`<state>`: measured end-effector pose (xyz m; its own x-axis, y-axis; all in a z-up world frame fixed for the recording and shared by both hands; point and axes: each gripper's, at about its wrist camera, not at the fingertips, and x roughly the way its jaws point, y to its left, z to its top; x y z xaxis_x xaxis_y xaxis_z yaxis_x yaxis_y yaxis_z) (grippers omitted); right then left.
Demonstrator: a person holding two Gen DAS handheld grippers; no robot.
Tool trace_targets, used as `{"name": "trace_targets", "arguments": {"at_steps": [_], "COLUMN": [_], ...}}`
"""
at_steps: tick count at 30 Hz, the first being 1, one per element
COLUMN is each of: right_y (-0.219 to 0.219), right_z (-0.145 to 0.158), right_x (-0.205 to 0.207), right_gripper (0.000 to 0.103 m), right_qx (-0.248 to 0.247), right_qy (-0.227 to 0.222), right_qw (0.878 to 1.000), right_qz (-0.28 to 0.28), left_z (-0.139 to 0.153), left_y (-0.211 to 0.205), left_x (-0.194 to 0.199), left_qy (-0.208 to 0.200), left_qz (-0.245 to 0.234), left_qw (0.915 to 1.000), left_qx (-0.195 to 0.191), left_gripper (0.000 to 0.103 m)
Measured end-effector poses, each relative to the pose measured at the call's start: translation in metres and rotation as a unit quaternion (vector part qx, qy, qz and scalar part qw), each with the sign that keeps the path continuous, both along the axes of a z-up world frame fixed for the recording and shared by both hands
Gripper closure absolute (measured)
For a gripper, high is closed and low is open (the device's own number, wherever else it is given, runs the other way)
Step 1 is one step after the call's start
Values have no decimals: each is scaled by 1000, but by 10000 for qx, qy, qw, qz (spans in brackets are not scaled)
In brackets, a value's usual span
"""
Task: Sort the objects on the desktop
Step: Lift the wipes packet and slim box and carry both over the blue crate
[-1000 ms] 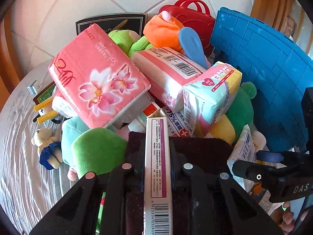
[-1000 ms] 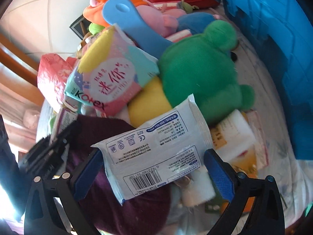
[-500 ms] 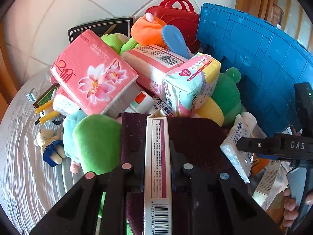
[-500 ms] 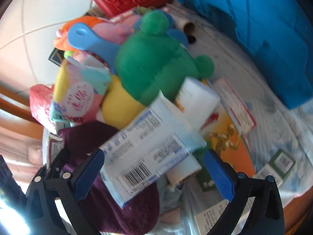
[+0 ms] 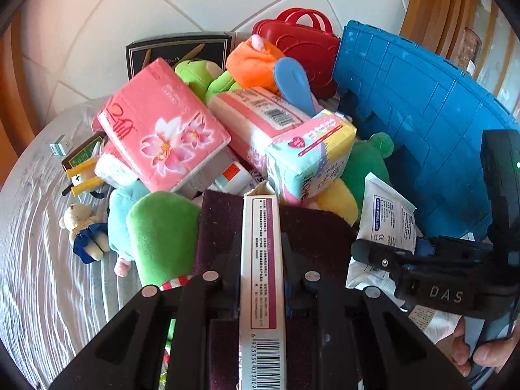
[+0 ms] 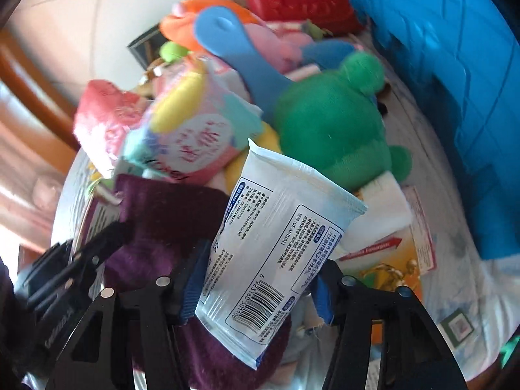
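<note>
wet-wipe pack (image 6: 279,247): now between right gripper (image 6: 256,287) jaws, which were wide apart a second ago and are closing; pick-up under way, near edge of pile. left gripper (image 5: 261,260) clamped on slim carton (image 5: 262,279), unchanged. right view blurred; pad contact unclear. blue crate (image 5: 422,123) far right, interior hidden.

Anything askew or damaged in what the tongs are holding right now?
The white wipes packet sits tilted between the closing right tongs, one corner poking out below. The long box in the left tongs has a torn-looking top flap.
</note>
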<state>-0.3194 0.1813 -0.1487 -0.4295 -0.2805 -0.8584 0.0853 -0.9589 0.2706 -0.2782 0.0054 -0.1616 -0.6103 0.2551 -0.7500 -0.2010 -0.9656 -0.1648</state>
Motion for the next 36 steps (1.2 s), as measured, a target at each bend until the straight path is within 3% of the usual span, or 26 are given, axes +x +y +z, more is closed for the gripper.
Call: {"name": "trace_targets", "arguments": {"at_steps": [5, 12, 21, 28, 36], "right_y": [-4, 13, 115, 232, 320], "right_z": [46, 128, 216, 236, 218], "right_x": [14, 43, 69, 79, 65], "right_gripper": [50, 50, 50, 49, 49], "right_qx": [145, 333, 730, 1190, 1686], "right_qy": [579, 1851, 3043, 3301, 3040], "right_qw": [9976, 9808, 9498, 9336, 9303], "right_qz": [342, 514, 26, -728, -1168], "left_z": [40, 95, 167, 216, 220], "left_y": [12, 45, 158, 273, 382], "left_x": [10, 20, 16, 12, 11], "left_qy": [438, 1163, 2098, 2648, 2385], "left_qz": [32, 57, -433, -934, -1468], "left_qw": [9990, 9931, 9764, 9598, 9599], "left_qx": [15, -119, -256, -26, -100], "left_gripper": [85, 85, 85, 85, 85]}}
